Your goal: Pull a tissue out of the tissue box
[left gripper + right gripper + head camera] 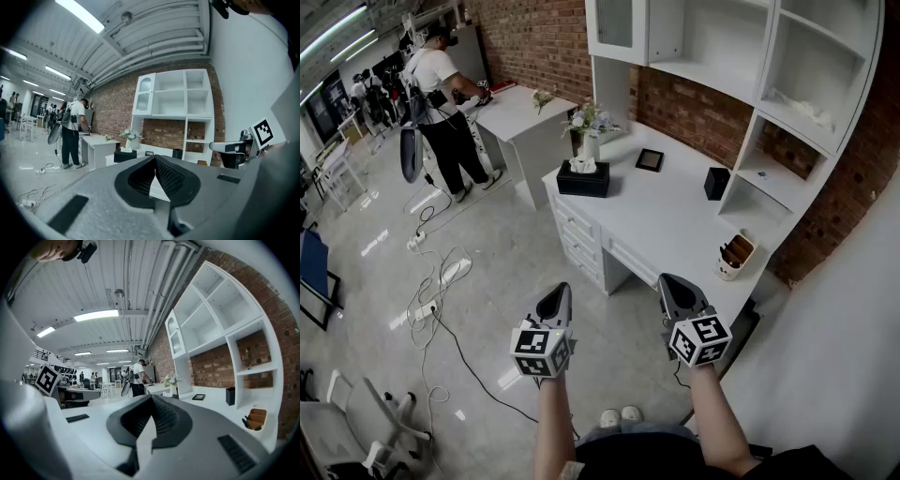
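The black tissue box (583, 180) stands at the far left end of the white desk (675, 230), with a white tissue (582, 165) sticking out of its top. My left gripper (556, 297) and right gripper (671, 283) hover side by side in the air in front of the desk, well short of the box. Both are shut with nothing between the jaws. In the left gripper view the tissue box (124, 155) appears small and far off, just left of the left gripper (154, 157). The right gripper (151, 397) points level toward the desk.
On the desk are a vase of flowers (589, 124), a small picture frame (650, 159), a black cup (717, 183) and a pen holder (734, 255). White shelves (787, 94) rise behind. A person (441, 94) stands at another table; cables (431, 291) lie on the floor.
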The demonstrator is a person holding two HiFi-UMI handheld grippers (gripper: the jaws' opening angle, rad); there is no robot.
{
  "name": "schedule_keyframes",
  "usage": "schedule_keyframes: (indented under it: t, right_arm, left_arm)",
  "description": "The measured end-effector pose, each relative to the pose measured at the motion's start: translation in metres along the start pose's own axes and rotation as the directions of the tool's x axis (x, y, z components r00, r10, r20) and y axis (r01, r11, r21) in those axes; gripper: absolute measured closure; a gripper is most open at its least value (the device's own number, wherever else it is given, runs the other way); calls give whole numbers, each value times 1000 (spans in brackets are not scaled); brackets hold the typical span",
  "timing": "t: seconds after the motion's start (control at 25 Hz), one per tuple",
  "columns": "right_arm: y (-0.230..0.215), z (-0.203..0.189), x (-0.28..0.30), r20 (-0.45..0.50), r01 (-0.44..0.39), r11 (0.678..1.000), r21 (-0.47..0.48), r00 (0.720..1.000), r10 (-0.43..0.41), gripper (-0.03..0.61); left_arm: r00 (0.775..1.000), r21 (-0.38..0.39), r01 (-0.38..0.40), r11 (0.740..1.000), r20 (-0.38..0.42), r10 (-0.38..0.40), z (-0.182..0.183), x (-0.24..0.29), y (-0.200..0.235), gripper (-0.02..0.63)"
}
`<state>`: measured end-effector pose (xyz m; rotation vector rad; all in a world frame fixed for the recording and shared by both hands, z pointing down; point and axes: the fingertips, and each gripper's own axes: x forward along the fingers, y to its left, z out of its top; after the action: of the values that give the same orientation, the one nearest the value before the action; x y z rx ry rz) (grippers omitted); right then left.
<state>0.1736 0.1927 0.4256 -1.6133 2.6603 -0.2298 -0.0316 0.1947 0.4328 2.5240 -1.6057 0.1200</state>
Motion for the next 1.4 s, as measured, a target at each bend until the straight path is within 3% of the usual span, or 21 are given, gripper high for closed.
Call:
schedule_keyframes:
  t: [1.0, 1.12, 1.4]
  right_arm:
    - [20, -2, 10, 4, -50, 999, 1, 999, 50, 580]
    - [22, -4, 11, 3, -59, 998, 6, 998, 59, 553]
    - [25, -6, 17, 2, -87, 995, 40, 996, 87, 396]
  left_arm:
    - [1000, -10, -8, 1000, -26, 7, -8, -3, 9, 604]
    - [1000, -11, -8, 1000, -30, 8, -10, -3, 11, 604]
    - [999, -22, -2, 1000, -33, 1, -14, -1, 16, 604]
